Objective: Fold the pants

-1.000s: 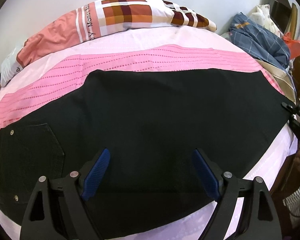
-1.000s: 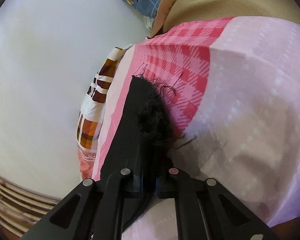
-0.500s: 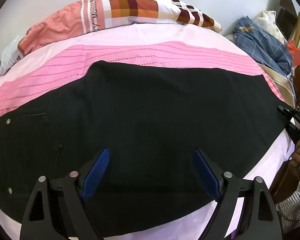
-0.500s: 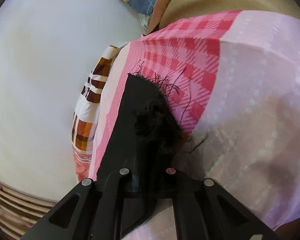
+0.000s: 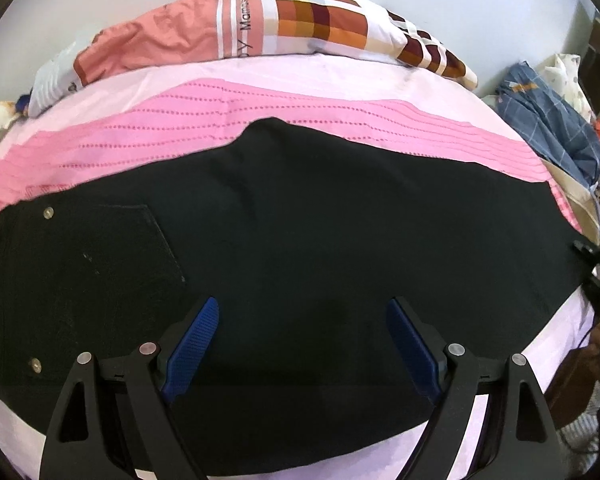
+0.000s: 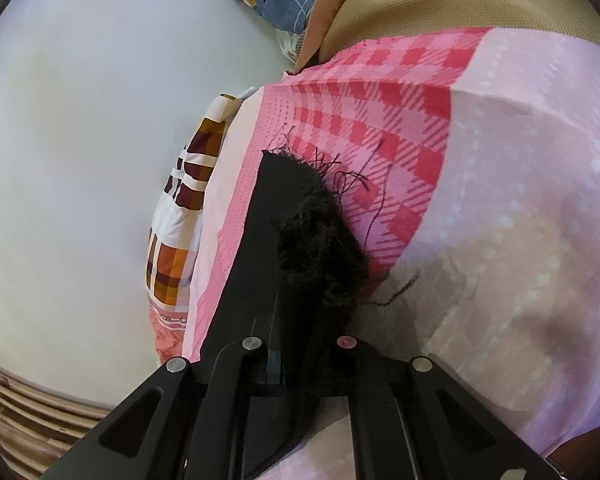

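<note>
Pants (image 5: 300,240) black, frayed black threads at hem (image 6: 320,232). Sheet (image 5: 340,76) pale pink, showing brighter pink dotted band (image 5: 260,108) and red-pink check (image 6: 380,120). Pillow (image 5: 300,20) salmon, white, orange-brown-maroon check. Cloth (image 5: 548,124) blue with thin pale grid. Left claw (image 5: 302,320) black, blue pads (image 5: 192,340).

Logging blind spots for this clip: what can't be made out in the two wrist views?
- Right gripper pads: right wrist view, buried in the frayed hem of the black pants.
- Pants waistband: left wrist view, cut off by the left edge.
- Left gripper: jaws wide open over the pants; whether they touch it is unclear.
</note>
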`<state>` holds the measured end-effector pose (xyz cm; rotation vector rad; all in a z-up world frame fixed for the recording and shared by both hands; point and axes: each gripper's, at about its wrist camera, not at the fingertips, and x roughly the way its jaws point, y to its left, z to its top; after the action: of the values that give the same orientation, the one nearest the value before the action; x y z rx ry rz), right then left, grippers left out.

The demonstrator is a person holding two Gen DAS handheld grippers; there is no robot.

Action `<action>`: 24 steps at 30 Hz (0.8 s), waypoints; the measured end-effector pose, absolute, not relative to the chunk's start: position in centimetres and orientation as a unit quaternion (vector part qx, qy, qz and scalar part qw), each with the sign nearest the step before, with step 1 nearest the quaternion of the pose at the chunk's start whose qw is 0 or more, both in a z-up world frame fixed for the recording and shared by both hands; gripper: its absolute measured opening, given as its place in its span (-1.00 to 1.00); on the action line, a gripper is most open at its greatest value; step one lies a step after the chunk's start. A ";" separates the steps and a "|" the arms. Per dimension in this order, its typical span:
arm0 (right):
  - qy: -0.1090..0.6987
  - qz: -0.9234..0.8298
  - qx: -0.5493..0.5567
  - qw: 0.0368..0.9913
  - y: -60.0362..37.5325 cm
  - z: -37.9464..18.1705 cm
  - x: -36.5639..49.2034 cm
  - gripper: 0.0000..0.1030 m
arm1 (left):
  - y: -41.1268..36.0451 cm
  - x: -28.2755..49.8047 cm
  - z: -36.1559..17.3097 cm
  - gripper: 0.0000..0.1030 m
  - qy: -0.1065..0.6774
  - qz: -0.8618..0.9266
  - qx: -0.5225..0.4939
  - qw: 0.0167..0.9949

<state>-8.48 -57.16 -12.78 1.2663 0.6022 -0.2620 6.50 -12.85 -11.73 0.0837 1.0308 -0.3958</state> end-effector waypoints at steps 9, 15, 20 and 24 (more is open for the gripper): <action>0.282 -0.127 0.566 0.764 -56.4 -11.5 -7.7 -0.87 | -12.4 6.5 -11.9 0.66 0.485 -0.183 0.045 0.854; 0.284 -0.118 0.549 0.777 -55.2 -9.7 -6.9 -0.86 | -12.1 6.4 -11.8 0.66 0.478 -0.178 0.059 0.858; 0.295 -0.102 0.522 0.794 -52.9 -7.8 -5.1 -0.86 | -11.3 6.4 -11.9 0.66 0.482 -0.175 0.054 0.857; 0.303 -0.081 0.513 0.799 -51.0 -7.0 -3.8 -0.86 | -10.6 6.5 -12.0 0.66 0.483 -0.172 0.048 0.857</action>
<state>-3.76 -51.01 -6.98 1.1012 0.6506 -0.1740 6.51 -10.60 -11.95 0.1018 1.0147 -0.3616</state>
